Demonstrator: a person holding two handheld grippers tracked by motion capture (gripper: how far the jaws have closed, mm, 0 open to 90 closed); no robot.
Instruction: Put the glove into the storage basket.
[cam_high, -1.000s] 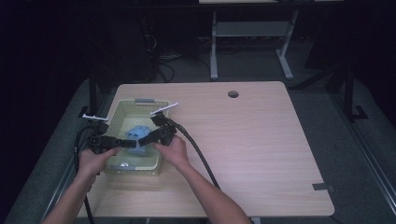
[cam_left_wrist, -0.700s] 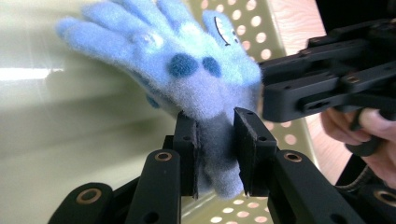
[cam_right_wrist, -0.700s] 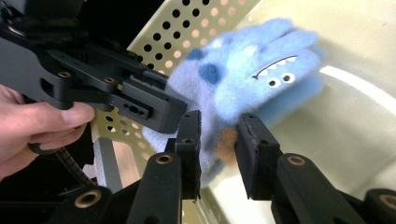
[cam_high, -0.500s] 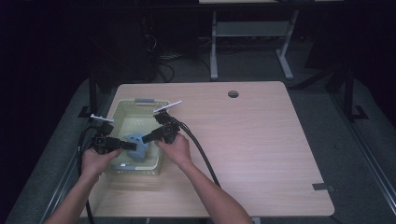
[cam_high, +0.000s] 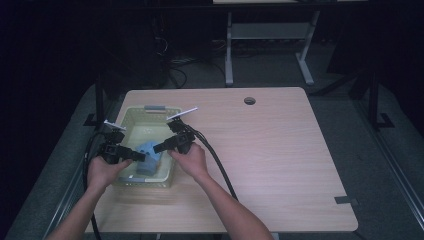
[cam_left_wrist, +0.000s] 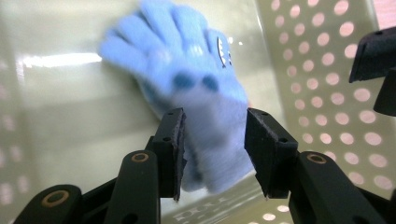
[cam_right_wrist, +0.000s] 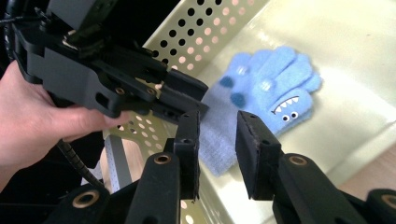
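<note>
A light blue child's glove (cam_high: 149, 160) with a monster face lies in a pale green perforated basket (cam_high: 131, 116) at the table's left. My left gripper (cam_high: 141, 156) hovers over its cuff. In the left gripper view the jaws (cam_left_wrist: 214, 123) have just been opening and stand apart, with the blurred glove (cam_left_wrist: 196, 93) framed between them, not pinched. My right gripper (cam_high: 157, 148) comes in from the basket's right side. Its jaws (cam_right_wrist: 217, 121) are open and empty above the glove (cam_right_wrist: 266, 93). The left gripper (cam_right_wrist: 196, 95) shows there, close over the cuff.
The wooden table (cam_high: 280, 150) stretches to the right of the basket, with a round cable hole (cam_high: 249, 100) near its far edge and a grey tape strip (cam_high: 346, 201) at the front right. Black cables (cam_high: 220, 165) trail from both grippers toward the person.
The glove, first held up between both grippers over the basket, went to the left gripper and now lies on the basket floor. The left jaws have opened.
</note>
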